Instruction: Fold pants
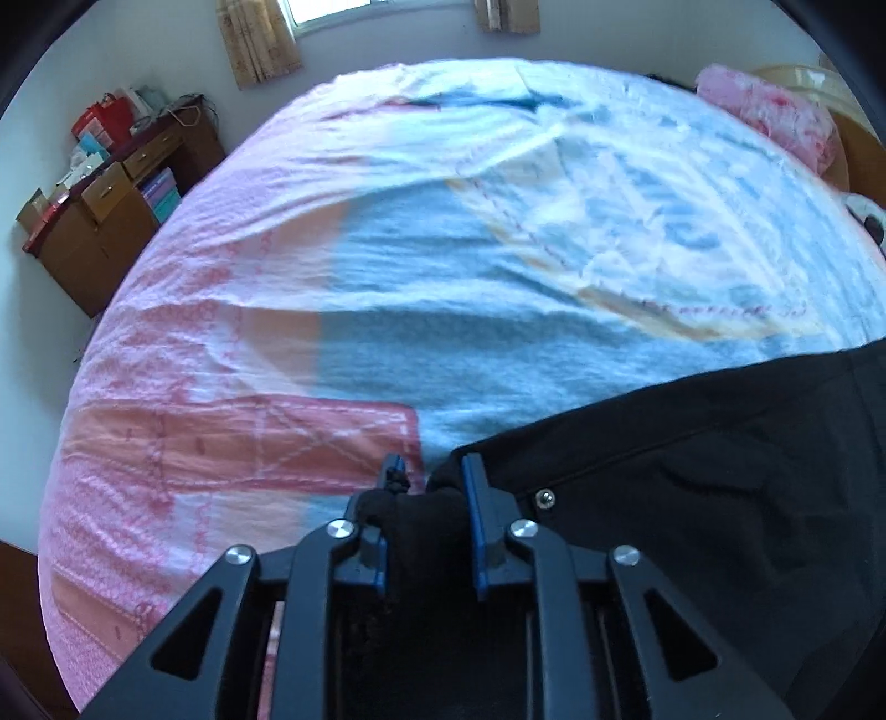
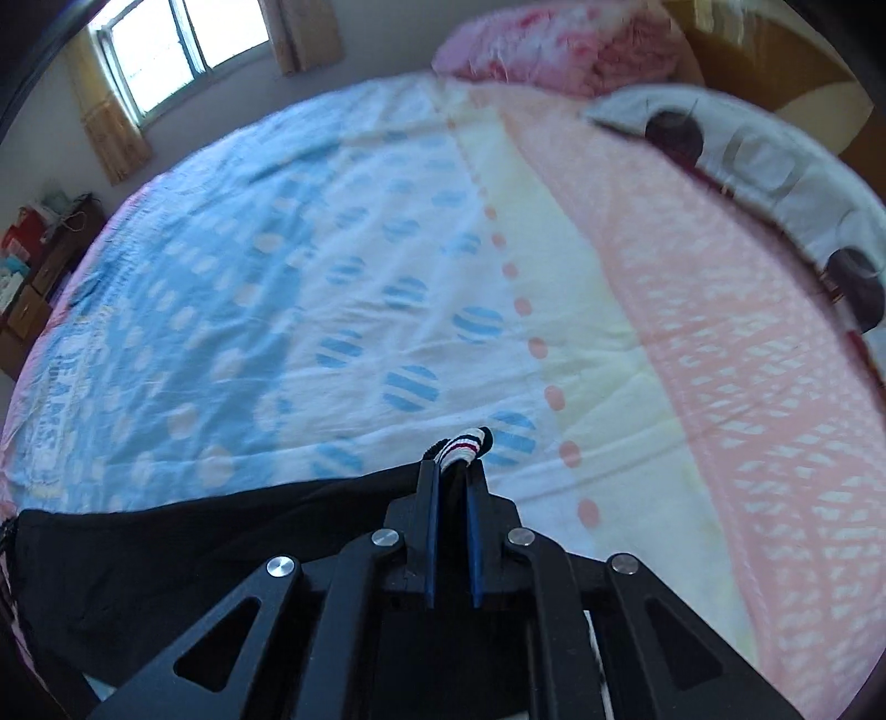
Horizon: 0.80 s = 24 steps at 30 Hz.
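Soft daylight enters from the window [image 2: 183,52], which is overexposed to white. Both views are motion-blurred across the bed sheet [image 2: 343,288]. Fisheye distortion bends the edges, and the corners are dark.

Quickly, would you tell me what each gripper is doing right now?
Left gripper: shut on a bunched end of the black pants.
Right gripper: shut on the pants at the striped cuff.
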Available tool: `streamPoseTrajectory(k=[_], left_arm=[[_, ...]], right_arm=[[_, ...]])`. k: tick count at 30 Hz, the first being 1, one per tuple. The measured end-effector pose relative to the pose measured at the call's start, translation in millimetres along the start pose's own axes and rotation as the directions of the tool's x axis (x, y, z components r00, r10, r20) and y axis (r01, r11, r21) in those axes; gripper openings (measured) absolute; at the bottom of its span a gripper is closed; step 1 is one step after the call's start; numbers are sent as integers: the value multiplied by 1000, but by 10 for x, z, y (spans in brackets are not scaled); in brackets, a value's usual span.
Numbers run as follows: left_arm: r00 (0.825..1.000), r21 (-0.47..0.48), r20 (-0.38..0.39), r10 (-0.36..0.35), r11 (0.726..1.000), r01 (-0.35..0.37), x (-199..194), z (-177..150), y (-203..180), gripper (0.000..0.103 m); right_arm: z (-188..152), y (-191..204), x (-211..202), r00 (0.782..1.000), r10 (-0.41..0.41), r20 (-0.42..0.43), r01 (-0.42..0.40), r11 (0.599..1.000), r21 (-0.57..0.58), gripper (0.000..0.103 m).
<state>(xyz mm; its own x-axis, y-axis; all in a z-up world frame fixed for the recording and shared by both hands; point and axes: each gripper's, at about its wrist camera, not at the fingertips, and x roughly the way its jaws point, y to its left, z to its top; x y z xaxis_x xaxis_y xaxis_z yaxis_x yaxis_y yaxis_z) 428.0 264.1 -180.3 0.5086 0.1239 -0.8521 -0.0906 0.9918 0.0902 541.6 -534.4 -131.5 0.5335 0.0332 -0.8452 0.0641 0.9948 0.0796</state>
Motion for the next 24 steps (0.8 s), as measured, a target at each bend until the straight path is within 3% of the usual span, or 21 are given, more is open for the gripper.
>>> streamPoseTrajectory(k=[7, 12, 18, 24], left_arm=[[991, -33, 115, -62, 997, 66, -598, -111, 141, 21], [972, -42, 206, -112, 991, 123, -1076, -274, 207, 21], [944, -53, 284, -169, 980, 192, -1509, -877, 352, 21], [936, -92, 274, -220, 963, 253, -1583, -1701, 459, 22]], right_arm=[[-304, 45, -950, 990, 31, 139, -28, 999, -27, 8], [-705, 27, -1572, 975, 61, 214, -54, 998, -37, 8], [-1418, -87, -2186, 960, 76, 269, -64, 997, -51, 8], [-2261, -348, -2390, 964, 64, 258, -59, 998, -30, 8]])
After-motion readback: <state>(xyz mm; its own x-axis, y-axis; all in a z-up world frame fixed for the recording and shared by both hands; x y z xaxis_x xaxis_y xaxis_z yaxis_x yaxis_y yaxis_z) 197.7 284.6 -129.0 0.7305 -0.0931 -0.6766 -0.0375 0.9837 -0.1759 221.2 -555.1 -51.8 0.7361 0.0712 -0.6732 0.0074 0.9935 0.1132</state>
